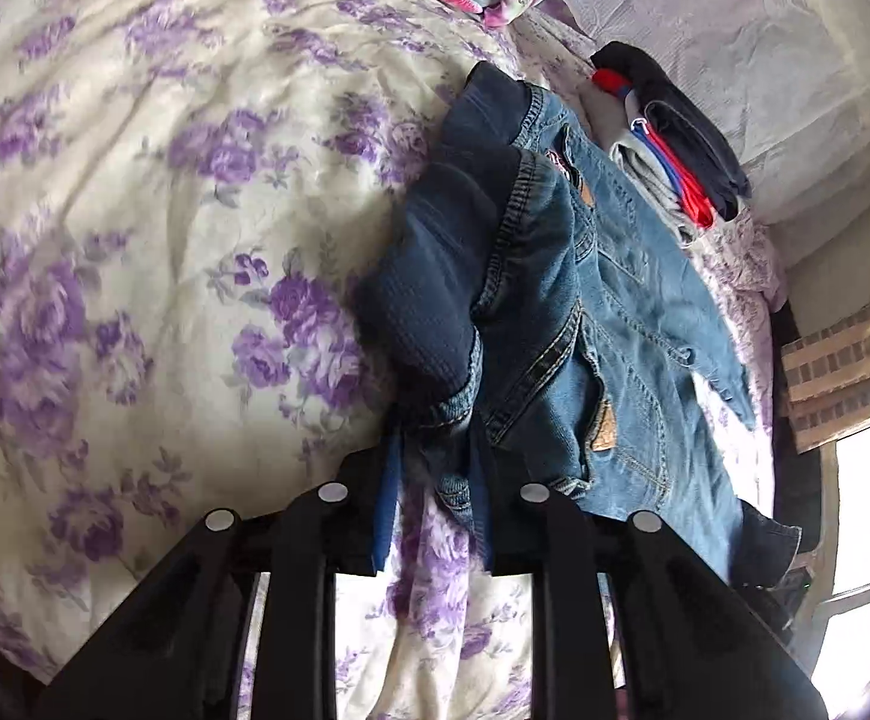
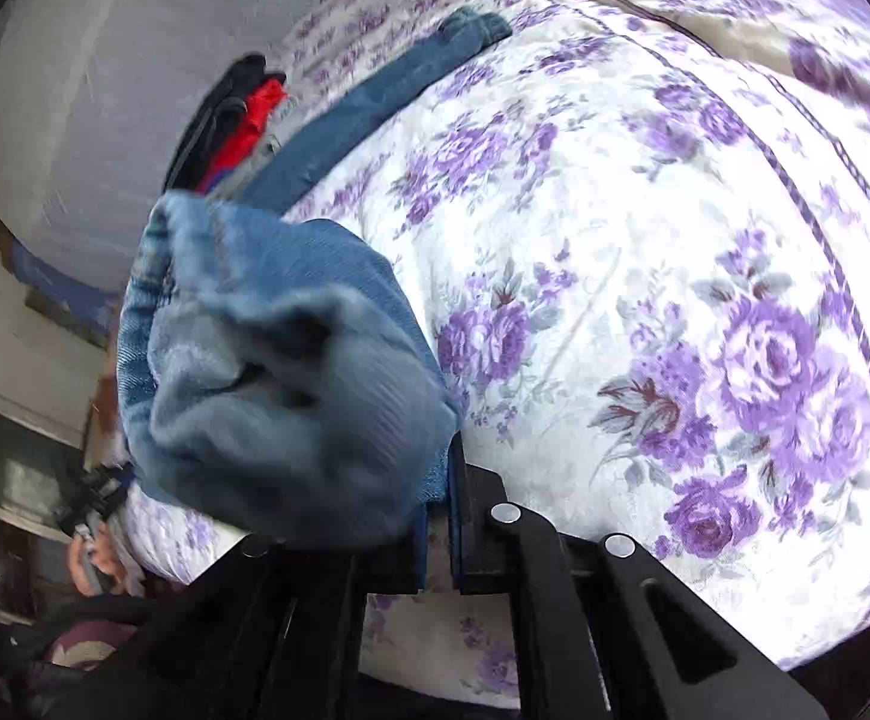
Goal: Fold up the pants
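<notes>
**A:** Where are the jeans [image 1: 603, 276] sitting right now? Fold even started?

**B:** They're on the floral bedspread [image 1: 135, 240]. In the left view the left gripper [image 1: 432, 480] is pinched on a bunched dark-blue bit at the hem or waistband edge, can't tell which. From there the denim runs off toward 1 o'clock, long axis about 7 to 1, ending by the folded clothes [image 1: 675, 138].

**A:** And the right one?

**B:** The right gripper [image 2: 438, 516] is pressed together on a wad of lighter denim at 11 o'clock from its tips. One leg [image 2: 375, 114] stretches toward 12–1 o'clock, cuff at the far end.

**A:** So which hand leads?

**B:** My guess: both hold near ends, and the far end lies straight ahead along that axis, so the fold probably goes forward. The left looks closer to the main body.
</notes>
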Demonstrator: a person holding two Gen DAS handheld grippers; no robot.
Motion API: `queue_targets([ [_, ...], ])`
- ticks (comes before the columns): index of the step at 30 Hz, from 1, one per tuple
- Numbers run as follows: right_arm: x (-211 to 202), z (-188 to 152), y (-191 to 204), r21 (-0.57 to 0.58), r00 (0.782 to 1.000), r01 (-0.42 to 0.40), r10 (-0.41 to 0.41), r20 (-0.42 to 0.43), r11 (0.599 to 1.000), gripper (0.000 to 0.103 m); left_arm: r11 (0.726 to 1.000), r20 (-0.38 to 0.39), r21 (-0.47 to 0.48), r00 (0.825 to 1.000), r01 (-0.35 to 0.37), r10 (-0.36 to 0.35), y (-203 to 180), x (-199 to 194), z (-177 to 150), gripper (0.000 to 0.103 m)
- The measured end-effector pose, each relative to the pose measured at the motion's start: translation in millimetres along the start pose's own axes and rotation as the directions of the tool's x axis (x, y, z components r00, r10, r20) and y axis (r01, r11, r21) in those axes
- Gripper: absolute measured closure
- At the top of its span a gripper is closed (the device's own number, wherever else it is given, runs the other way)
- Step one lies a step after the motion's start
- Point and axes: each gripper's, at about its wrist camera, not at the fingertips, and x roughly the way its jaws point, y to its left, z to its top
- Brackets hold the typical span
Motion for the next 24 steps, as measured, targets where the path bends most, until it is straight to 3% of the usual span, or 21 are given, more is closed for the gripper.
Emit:
queue_targets([
  [2, -16, 11, 2, 0.026, 0.997, -0.03, 0.028, 0.077, 0.999, 0.088, 1.0, 0.015, 0.008, 1.0, 0.018, -0.018, -4, -5, 0, 0.083],
  [3, -25, 15, 5, 0.018, 0.992, -0.013, 0.011, 0.127, 1.0, 0.08, 1.0, 0.012, 0.025, 1.0, 0.018, -0.019, -10, -5, 0, 0.074],
  [4, -32, 19, 7, 0.016, 0.986, 0.026, -0.029, 0.166, 1.0, 0.06, 0.999, 0.007, 0.044, 1.0, 0.014, -0.014, -16, -5, -2, 0.062],
  [5, -37, 23, 8, 0.021, 0.981, 0.044, -0.047, 0.186, 0.999, 0.056, 0.998, -0.004, 0.065, 1.0, 0.009, -0.009, -22, -1, -4, 0.059],
  [8, -31, 27, 11, 0.014, 0.979, 0.12, -0.12, 0.167, 0.993, 0.055, 0.994, 0.0, 0.101, 0.999, -0.035, 0.035, -32, 10, -5, 0.052],
  [9, -26, 26, 8, 0.01, 0.975, 0.154, -0.154, 0.16, 0.988, 0.055, 0.995, -0.001, 0.094, 1.0, -0.021, 0.022, -31, 15, -2, 0.046],
  [11, -17, 24, 2, 0.018, 0.969, 0.186, -0.187, 0.162, 0.982, 0.061, 0.998, 0.006, 0.061, 1.0, -0.006, 0.006, -28, 24, 4, 0.044],
  [12, -13, 20, 0, 0.016, 0.966, 0.194, -0.194, 0.171, 0.981, 0.07, 0.998, 0.023, 0.06, 1.0, -0.011, 0.009, -29, 24, 6, 0.048],
  [13, -14, 23, 0, 0.018, 0.969, 0.175, -0.176, 0.173, 0.984, 0.086, 0.997, 0.051, 0.065, 0.998, -0.035, 0.032, -32, 21, 7, 0.068],
  [15, -21, 10, -3, 0.0, 0.968, 0.146, -0.142, 0.205, 0.989, 0.091, 0.997, 0.085, 0.066, 0.996, -0.037, 0.032, -36, 9, 6, 0.081],
  [19, -36, 6, 9, -0.026, 0.969, 0.14, -0.131, 0.212, 0.99, 0.092, 0.996, 0.149, 0.074, 0.988, -0.058, 0.047, -42, -34, -4, 0.086],
  [22, -26, 2, 6, -0.008, 0.967, 0.2, -0.196, 0.163, 0.98, 0.092, 0.983, 0.2, 0.063, 0.967, -0.172, 0.156, -31, -54, -11, 0.088],
  [24, -14, -1, -3, -0.011, 0.964, 0.237, -0.233, 0.129, 0.972, 0.091, 0.978, 0.164, 0.038, 0.967, -0.204, 0.195, -10, -46, -10, 0.09],
])
